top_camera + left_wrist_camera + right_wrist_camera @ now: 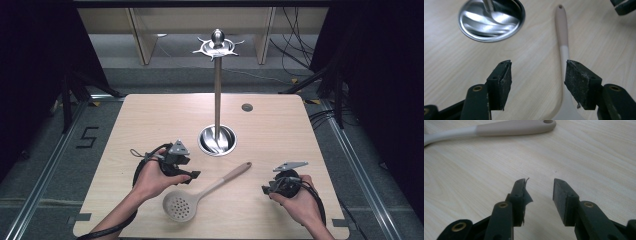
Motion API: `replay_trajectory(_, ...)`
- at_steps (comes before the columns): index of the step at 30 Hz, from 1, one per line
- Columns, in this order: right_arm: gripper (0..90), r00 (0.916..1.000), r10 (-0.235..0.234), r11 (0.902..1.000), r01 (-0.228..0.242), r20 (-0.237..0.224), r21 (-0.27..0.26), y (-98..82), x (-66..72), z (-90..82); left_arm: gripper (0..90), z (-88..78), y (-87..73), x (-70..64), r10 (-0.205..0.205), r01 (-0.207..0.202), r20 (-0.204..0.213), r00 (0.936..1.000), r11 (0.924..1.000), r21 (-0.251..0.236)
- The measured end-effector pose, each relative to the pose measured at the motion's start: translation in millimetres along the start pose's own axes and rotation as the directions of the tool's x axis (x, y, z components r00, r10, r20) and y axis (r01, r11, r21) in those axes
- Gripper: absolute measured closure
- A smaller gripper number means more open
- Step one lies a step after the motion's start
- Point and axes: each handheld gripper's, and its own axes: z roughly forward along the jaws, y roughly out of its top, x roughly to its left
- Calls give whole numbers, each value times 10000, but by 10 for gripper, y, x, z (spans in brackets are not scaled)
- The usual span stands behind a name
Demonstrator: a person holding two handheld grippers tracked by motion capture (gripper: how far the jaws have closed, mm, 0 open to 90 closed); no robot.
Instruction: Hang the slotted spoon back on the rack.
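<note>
On my counter (150, 120) the tall steel utensil stand (217, 90) rises at twelve o'clock. The slotted spoon (200, 192) lies between my tools, nothing blocking it. Left tool (537, 77) gapes wide, empty; right tool (539, 195) partly open, empty.

Wooden table (280, 135): slotted spoon (200, 194), steel rack stand (217, 139).

My high view looks forward and down from the near side, taking in the whole table (280, 125). My left gripper view sits low and close, facing the skimmer (562, 32) handle at one o'clock and the stand base (491, 21) at eleven. My right gripper view skims the wood, handle (506, 127) at twelve. All three share that handle (227, 177).
</note>
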Motion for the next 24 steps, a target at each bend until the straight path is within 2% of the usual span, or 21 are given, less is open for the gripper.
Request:
replay_trajectory(2,630,10000,-65,10000,65,16,28,-10,-10,-4,397,42,60,-11,46,-49,71,10000,9994,352)
replay_trajectory(3,629,10000,25,10000,-25,29,19,-15,-11,-7,402,53,103,0,322,-335,192,9993,9967,734)
replay_trajectory(4,629,10000,17,10000,-17,-2,56,-23,-15,-10,405,77,142,-10,278,-297,216,9994,9953,922)
replay_trajectory(5,630,10000,22,10000,-22,38,13,-33,-16,-11,410,97,187,-12,417,-440,224,9989,9929,1105)
replay_trajectory(7,629,10000,15,10000,-16,81,77,-40,-16,-24,414,151,263,-44,300,-329,228,9993,9896,1402)
replay_trajectory(8,629,9998,167,9998,-167,46,-117,-45,-6,-16,414,186,302,-69,214,-251,255,9994,9880,1526)
replay_trajectory(11,629,9999,104,9999,-104,41,-83,-34,1,-16,414,265,362,-122,-25,-35,344,9994,9848,1738)
replay_trajectory(12,628,10000,69,10000,-69,57,38,-29,2,-17,413,279,386,-113,269,-335,350,9990,9782,2049)
replay_trajectory(14,628,10000,-15,10000,15,-17,93,-31,5,-3,413,322,417,-121,463,-547,402,9981,9687,2422)
replay_trajectory(15,628,10000,-10,10000,10,-25,-31,-36,11,14,413,353,430,-129,487,-580,434,9979,9665,2499)
replay_trajectory(18,628,10000,-84,9999,84,-31,86,-32,10,0,416,428,484,-154,687,-798,508,9963,9609,2652)
replay_trajectory(19,628,10000,-82,9999,82,-35,93,-33,6,-5,419,454,496,-176,578,-688,488,9971,9614,2664)
replay_trajectory(21,628,10000,-90,9999,90,-32,93,-34,4,-6,419,497,529,-198,715,-835,527,9960,9556,2827)
replay_trajectory(22,628,10000,-45,10000,45,-20,76,-35,6,-6,420,537,535,-240,428,-543,490,9979,9627,2652)
replay_trajectory(24,628,10000,-63,9999,63,-44,83,-34,5,-8,420,567,556,-258,543,-670,538,9971,9596,2734)
